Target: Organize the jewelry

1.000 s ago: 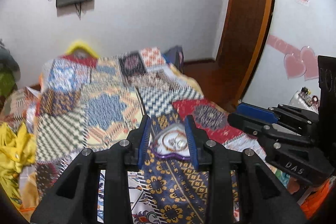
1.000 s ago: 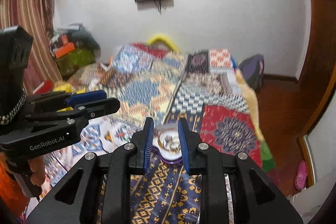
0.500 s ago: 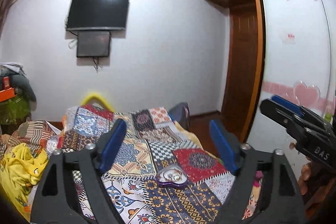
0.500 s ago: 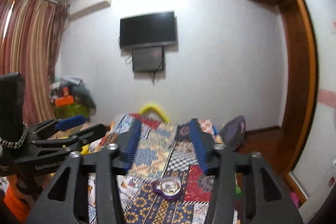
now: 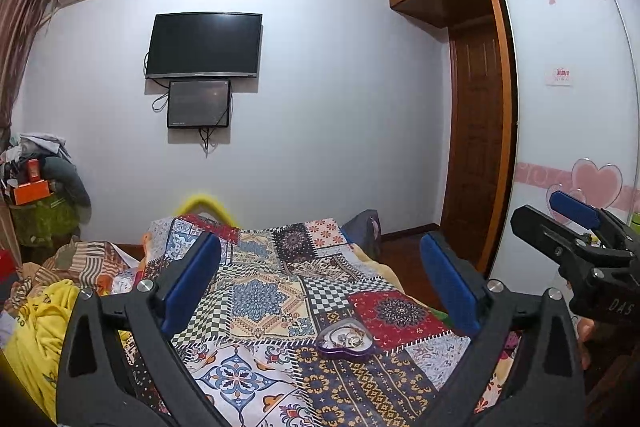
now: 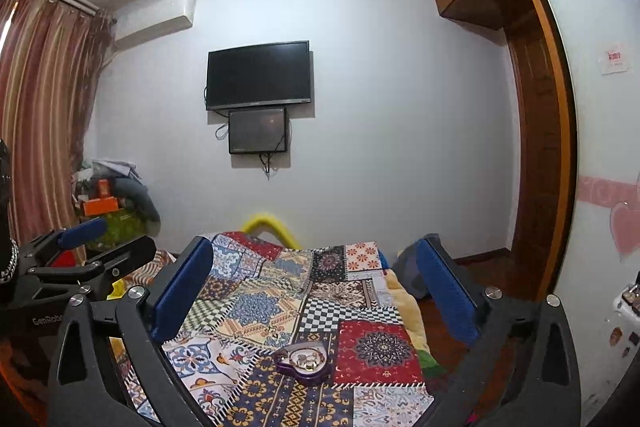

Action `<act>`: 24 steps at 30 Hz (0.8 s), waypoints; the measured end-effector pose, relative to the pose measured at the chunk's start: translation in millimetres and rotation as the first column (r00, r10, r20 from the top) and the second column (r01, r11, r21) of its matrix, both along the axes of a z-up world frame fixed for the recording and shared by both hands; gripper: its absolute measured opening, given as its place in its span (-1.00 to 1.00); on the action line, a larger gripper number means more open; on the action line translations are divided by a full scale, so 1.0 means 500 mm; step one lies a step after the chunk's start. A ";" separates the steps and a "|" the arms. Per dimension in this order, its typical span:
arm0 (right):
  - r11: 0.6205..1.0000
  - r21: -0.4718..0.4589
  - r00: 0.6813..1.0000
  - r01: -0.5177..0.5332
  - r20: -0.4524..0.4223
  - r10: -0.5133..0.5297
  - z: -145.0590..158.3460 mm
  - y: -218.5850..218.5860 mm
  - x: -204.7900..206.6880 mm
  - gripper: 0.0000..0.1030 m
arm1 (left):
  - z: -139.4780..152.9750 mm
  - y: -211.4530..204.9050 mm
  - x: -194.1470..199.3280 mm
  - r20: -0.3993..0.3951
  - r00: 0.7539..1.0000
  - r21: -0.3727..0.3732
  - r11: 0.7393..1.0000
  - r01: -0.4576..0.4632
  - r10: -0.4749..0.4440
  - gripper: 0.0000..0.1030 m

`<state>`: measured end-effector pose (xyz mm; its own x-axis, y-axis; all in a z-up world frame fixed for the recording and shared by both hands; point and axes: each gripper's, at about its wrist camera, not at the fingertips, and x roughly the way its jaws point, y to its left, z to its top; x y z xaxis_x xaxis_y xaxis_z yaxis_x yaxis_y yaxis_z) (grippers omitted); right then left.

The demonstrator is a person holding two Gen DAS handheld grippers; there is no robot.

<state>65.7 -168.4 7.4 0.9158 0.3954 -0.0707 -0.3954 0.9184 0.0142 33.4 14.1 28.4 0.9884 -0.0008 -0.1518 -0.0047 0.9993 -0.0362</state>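
Both grippers have pulled back and lifted since a second ago, when each framed the heart-shaped jewelry dish closely with its jaws nearly shut; their jaws now stand spread wide and hold nothing. Nearest in the left wrist view, the left gripper has its blue pads on either side of the heart-shaped jewelry dish, which sits apart from them on the patchwork bedspread, on the dark blue patch just in front of the red square. Small metal pieces lie in the dish, too small to tell apart. In the right wrist view the right gripper frames the same dish in the same way, well clear of it. Each view catches the other gripper at its edge: the right one at the left view's right side, the left one at the right view's left side. Only the left view shows yellow fabric left of the dish; only the right view shows striped curtains. Beyond the dish, on the far wall, hangs a television over a smaller screen
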 end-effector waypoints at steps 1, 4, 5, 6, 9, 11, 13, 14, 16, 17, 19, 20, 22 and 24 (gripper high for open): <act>1.000 -0.003 1.000 -0.001 -0.005 0.000 -0.001 0.003 0.004 0.96 | -0.001 -0.004 -0.001 -0.003 1.000 0.002 1.000 -0.001 0.001 0.95; 1.000 -0.008 1.000 0.000 -0.013 0.000 -0.005 0.001 0.001 0.96 | -0.005 -0.006 -0.001 -0.007 1.000 0.009 1.000 -0.003 0.003 0.95; 1.000 -0.008 1.000 0.001 -0.015 -0.002 -0.007 -0.005 -0.003 0.96 | -0.007 -0.006 0.000 -0.009 1.000 0.009 1.000 -0.001 0.001 0.95; 1.000 -0.007 1.000 0.002 -0.018 -0.002 -0.009 -0.010 -0.005 0.96 | -0.008 -0.007 0.000 -0.010 1.000 0.008 1.000 0.001 -0.001 0.95; 1.000 -0.008 1.000 0.001 -0.030 -0.001 -0.008 -0.014 -0.001 0.96 | -0.008 -0.006 0.001 -0.014 1.000 0.004 1.000 0.001 -0.001 0.95; 1.000 -0.011 0.999 0.003 -0.035 -0.004 -0.008 -0.013 -0.001 0.96 | -0.009 -0.007 0.002 -0.018 1.000 0.003 1.000 0.003 -0.003 0.95; 1.000 -0.012 0.999 0.003 -0.040 -0.004 -0.006 -0.012 0.001 0.96 | -0.010 -0.007 0.004 -0.021 1.000 0.001 1.000 0.004 -0.004 0.95; 1.000 -0.011 0.999 0.004 -0.042 -0.004 -0.008 -0.013 0.001 0.96 | -0.009 -0.007 0.004 -0.022 1.000 0.001 1.000 0.005 -0.005 0.95; 1.000 -0.011 0.999 0.003 -0.047 -0.004 -0.010 -0.014 0.002 0.96 | -0.010 -0.007 0.006 -0.024 1.000 -0.003 1.000 0.005 -0.005 0.95; 1.000 -0.012 0.999 0.002 -0.050 -0.003 -0.008 -0.014 0.002 0.96 | -0.009 -0.006 0.006 -0.026 1.000 -0.006 1.000 0.007 -0.008 0.95; 1.000 -0.011 0.999 0.003 -0.055 -0.004 -0.008 -0.014 0.003 0.96 | -0.009 -0.006 0.006 -0.028 1.000 -0.010 1.000 0.012 -0.012 0.95; 1.000 -0.011 0.998 0.001 -0.058 -0.002 -0.009 -0.015 0.004 0.96 | -0.009 -0.006 0.007 -0.029 0.999 -0.010 1.000 0.012 -0.013 0.95; 1.000 -0.013 0.998 -0.002 -0.065 0.001 -0.007 -0.013 0.008 0.96 | -0.008 -0.006 0.008 -0.031 0.999 -0.010 1.000 0.011 -0.011 0.95; 1.000 -0.017 0.998 -0.001 -0.068 0.000 -0.011 -0.012 0.007 0.96 | -0.008 -0.006 0.009 -0.032 0.999 -0.011 1.000 0.011 -0.011 0.95</act>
<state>69.4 -174.4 1.8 0.9083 0.3945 -0.1395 -0.3949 0.9184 0.0257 38.0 10.9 24.5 0.9829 -0.0133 -0.1837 0.0047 0.9989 -0.0472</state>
